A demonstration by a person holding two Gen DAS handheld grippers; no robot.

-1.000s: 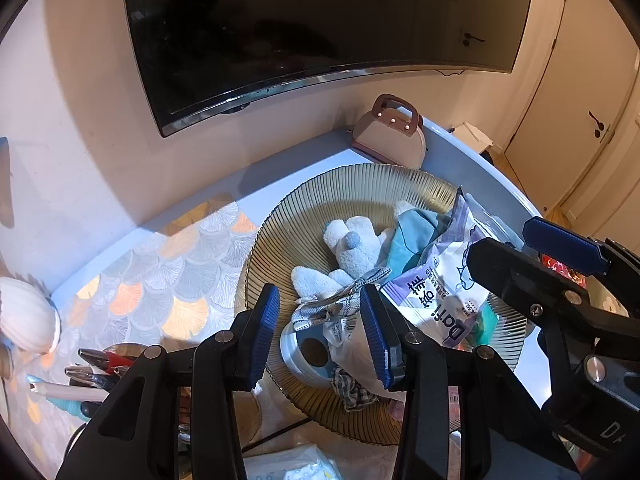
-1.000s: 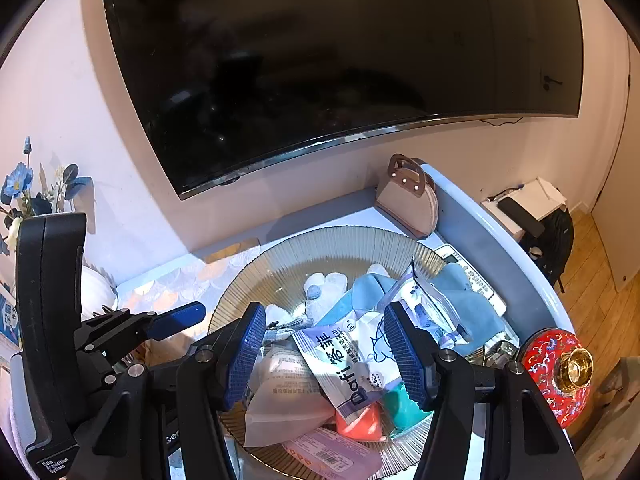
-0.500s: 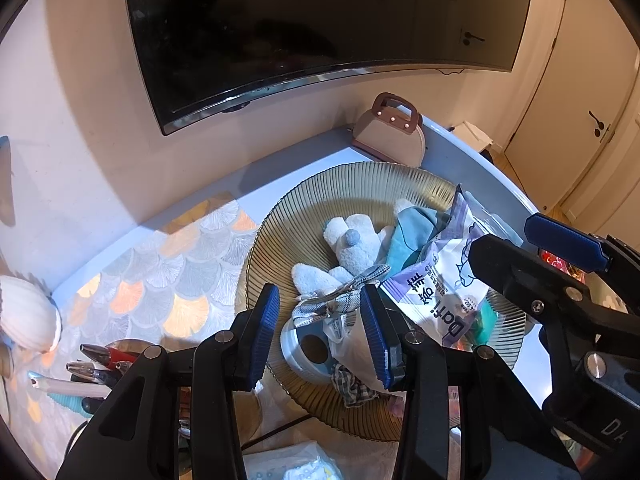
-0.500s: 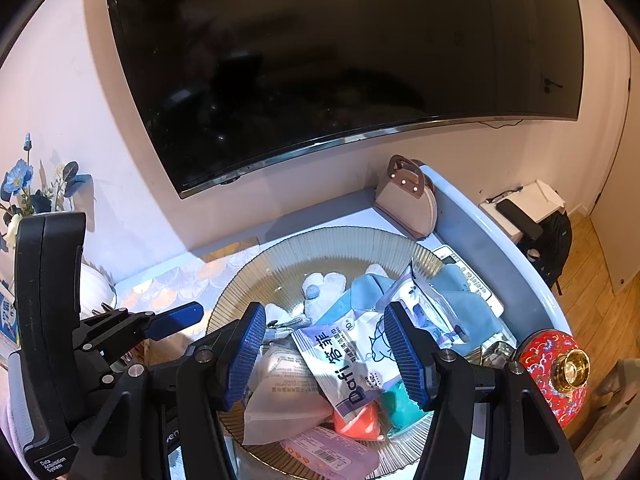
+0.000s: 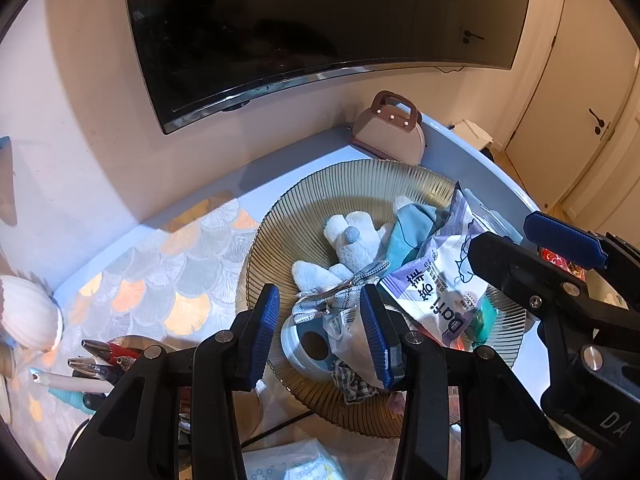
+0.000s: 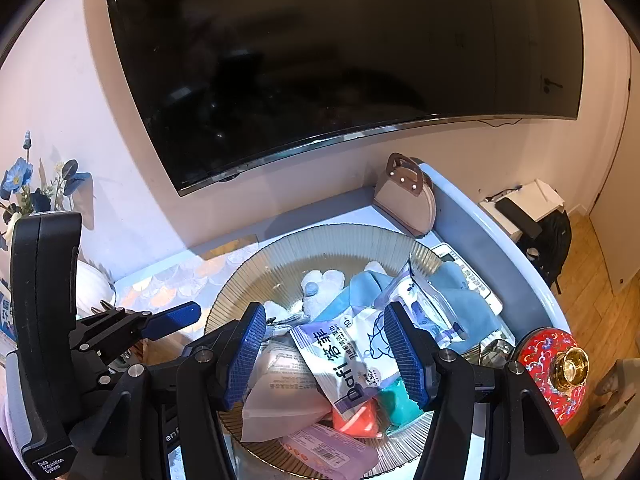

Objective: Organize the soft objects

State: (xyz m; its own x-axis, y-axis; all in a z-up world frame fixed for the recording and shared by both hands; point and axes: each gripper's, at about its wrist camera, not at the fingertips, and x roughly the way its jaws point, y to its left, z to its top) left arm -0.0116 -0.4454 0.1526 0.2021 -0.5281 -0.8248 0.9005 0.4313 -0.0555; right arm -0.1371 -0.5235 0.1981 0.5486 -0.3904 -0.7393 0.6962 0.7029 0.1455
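Note:
A ribbed amber glass bowl (image 5: 304, 208) (image 6: 320, 240) on the table holds a pile of soft things: a white plush toy (image 5: 352, 240) (image 6: 320, 284), a teal cloth (image 5: 412, 228) (image 6: 360, 292), a purple-and-white "Dafi" wipes pack (image 5: 436, 288) (image 6: 344, 360), a clear plastic bag (image 5: 352, 340) (image 6: 280, 392) and a pink pack (image 6: 332, 452). My left gripper (image 5: 320, 336) is open and empty above the bowl's near left side. My right gripper (image 6: 324, 354) is open and empty above the wipes pack, and shows in the left wrist view (image 5: 560, 240).
A big dark TV (image 5: 320, 20) hangs on the wall behind. A tan handbag (image 5: 390, 128) stands behind the bowl. A white shell (image 5: 28, 312) and pens (image 5: 100, 360) lie at left. A red ornate jar (image 6: 556, 372) stands at right. Blue flowers (image 6: 24, 184) are at far left.
Almost nothing has changed. Both grippers stay open over the bowl, and the view has drifted only slightly.

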